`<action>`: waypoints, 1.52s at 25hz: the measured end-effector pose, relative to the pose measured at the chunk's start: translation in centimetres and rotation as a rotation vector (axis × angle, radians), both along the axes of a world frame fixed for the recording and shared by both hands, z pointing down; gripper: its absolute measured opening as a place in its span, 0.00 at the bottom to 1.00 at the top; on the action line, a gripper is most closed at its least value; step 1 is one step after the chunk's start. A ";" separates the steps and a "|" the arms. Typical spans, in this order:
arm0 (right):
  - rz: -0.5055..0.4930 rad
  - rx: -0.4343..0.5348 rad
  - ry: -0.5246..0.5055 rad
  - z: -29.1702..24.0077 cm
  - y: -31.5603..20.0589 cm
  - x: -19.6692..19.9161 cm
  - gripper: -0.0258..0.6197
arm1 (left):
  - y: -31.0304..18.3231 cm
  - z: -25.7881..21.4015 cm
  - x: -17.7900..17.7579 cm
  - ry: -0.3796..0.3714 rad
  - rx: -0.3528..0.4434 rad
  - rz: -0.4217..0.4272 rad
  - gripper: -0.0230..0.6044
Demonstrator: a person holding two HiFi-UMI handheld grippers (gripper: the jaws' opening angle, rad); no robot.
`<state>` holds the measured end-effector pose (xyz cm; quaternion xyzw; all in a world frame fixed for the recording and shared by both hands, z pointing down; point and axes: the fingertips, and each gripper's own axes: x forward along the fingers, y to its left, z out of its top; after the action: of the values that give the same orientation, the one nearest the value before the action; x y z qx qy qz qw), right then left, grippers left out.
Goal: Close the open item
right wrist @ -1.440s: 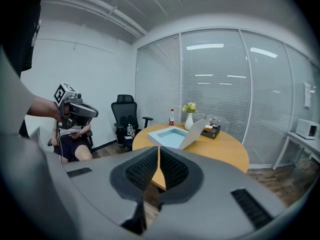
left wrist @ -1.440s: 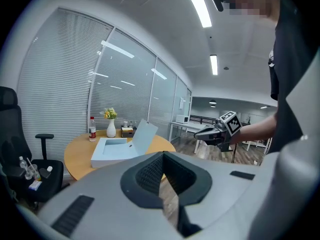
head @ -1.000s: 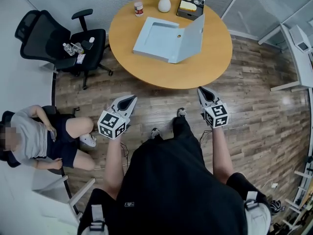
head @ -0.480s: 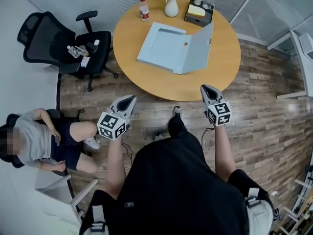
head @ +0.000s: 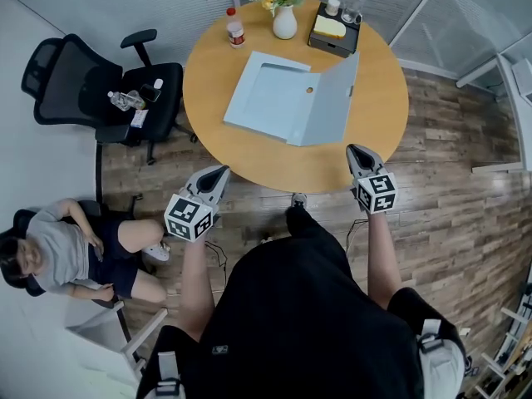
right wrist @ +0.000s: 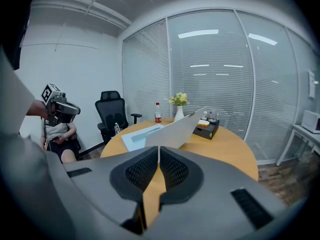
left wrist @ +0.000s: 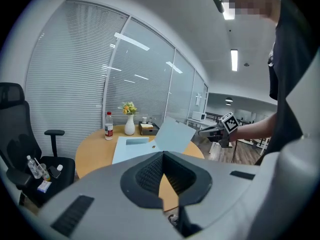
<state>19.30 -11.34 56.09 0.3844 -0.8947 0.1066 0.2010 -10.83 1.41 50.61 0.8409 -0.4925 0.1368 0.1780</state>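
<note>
Box file (head: 270, 98), light blue, lies open on the round wooden table (head: 249, 152), ahead of both grippers and well apart from them. Its shallow base lies flat, ahead and slightly inward of the left gripper (head: 221, 173). Its lid (head: 330, 100) stands tilted up from the base's right side, almost straight ahead of the right gripper (head: 355, 150). The lid's free edge points up and away from the base.

Both grippers are held at the table's near rim, one to each side of the person's body. Each pair of jaws is brought together with nothing between them.

Past the file, at the far rim, three things stand in a row. A plastic bottle (head: 236, 28) with a red label is beyond the left gripper's line. A white vase (head: 284, 22) holding yellow flowers stands in the middle. A black tray (head: 334, 30) beyond the lid holds a yellow block and two small cups.

Bare tabletop runs between the gripper tips and the file's near edge, and another bare stretch lies to the right of the lid.

Far to the left of the left gripper, a black office chair (head: 79, 77) carries small bottles on its seat. A seated person (head: 62, 252) is on the wood floor side, left of and behind that gripper.
</note>
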 end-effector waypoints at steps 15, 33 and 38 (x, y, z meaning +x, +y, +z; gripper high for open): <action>0.011 -0.043 -0.061 1.6 -11.0 1.7 0.05 | -5.2 0.8 -0.9 -0.059 -0.050 -0.112 0.04; -0.099 -0.044 -0.087 2.7 -18.0 -0.8 0.05 | -10.4 2.2 -0.1 -0.091 -0.077 -0.191 0.04; -0.094 -0.049 -0.085 3.0 -18.0 -1.4 0.05 | -10.3 2.8 -1.3 -0.094 -0.092 -0.197 0.04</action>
<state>17.86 -29.36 59.11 0.3322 -0.9166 0.1351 0.1767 -12.15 -8.89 53.45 0.7718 -0.5739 0.1805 0.2059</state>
